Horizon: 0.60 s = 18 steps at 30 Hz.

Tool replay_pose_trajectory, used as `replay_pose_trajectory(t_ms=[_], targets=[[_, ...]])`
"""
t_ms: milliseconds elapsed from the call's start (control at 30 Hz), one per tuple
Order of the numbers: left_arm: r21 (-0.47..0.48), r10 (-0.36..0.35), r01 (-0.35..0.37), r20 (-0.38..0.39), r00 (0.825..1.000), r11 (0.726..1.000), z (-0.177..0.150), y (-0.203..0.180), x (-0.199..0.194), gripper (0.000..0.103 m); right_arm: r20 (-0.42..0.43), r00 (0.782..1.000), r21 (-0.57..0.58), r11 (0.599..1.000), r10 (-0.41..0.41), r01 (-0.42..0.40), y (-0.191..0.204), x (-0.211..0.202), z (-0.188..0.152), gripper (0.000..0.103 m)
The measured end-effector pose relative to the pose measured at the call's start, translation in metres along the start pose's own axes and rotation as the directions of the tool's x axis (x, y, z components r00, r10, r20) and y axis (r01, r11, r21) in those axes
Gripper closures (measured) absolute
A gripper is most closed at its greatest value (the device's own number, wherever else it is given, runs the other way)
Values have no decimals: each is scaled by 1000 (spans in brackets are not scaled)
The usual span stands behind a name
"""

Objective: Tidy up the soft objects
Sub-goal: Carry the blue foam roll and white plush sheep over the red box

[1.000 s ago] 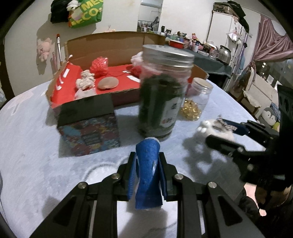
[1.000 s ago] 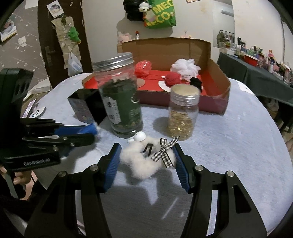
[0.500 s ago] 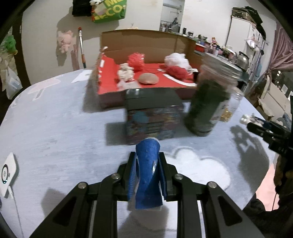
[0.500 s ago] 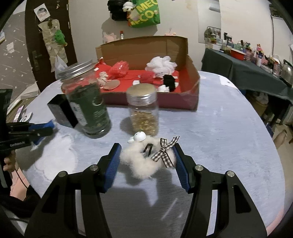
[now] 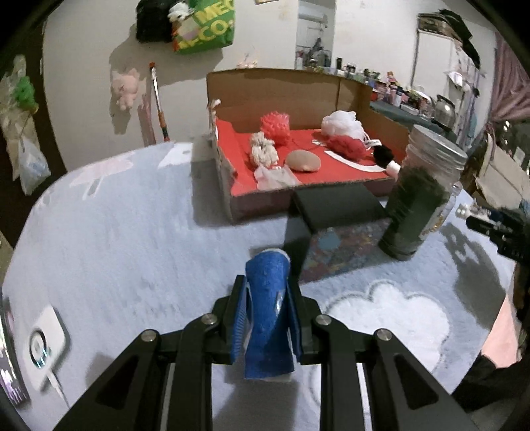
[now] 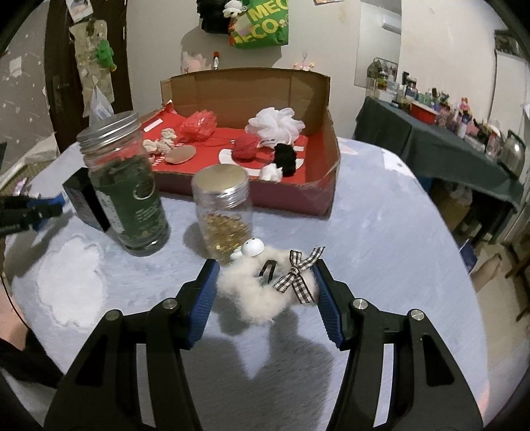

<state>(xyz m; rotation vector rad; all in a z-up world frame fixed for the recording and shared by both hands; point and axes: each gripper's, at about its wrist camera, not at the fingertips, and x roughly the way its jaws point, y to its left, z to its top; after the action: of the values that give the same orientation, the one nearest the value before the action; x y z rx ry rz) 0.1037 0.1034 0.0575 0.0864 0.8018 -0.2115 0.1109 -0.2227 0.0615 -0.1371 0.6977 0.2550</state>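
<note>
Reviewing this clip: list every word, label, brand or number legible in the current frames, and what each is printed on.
"MEG" above "ECO": white letters, cut off, on the green bag hanging on the wall.
Label on the dark green jar: white print and a round emblem, too small and blurred to read.
Patterned box front: print blurred, unreadable.
White device at the table edge: only a ring mark, no text.
Nothing else is readable.

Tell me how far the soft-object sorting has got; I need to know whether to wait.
Partly done. The cardboard box already holds several soft pieces, among them a white mesh puff and a black pompom. In hand: the left gripper clamps a blue felt piece, and the right gripper grips a fluffy white hair clip. Both remain outside the box.
</note>
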Motion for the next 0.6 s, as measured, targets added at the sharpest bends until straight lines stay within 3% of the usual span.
replay_pose_trajectory(t_ms=[367, 600], targets=[[101, -37, 37, -1, 999, 994, 32, 11, 13, 79, 11, 998, -89, 994, -59, 59, -16, 9, 24, 48], [153, -81, 81, -6, 997, 985, 62, 12, 20, 79, 25, 999, -125, 991, -37, 40, -25, 17, 54, 48]])
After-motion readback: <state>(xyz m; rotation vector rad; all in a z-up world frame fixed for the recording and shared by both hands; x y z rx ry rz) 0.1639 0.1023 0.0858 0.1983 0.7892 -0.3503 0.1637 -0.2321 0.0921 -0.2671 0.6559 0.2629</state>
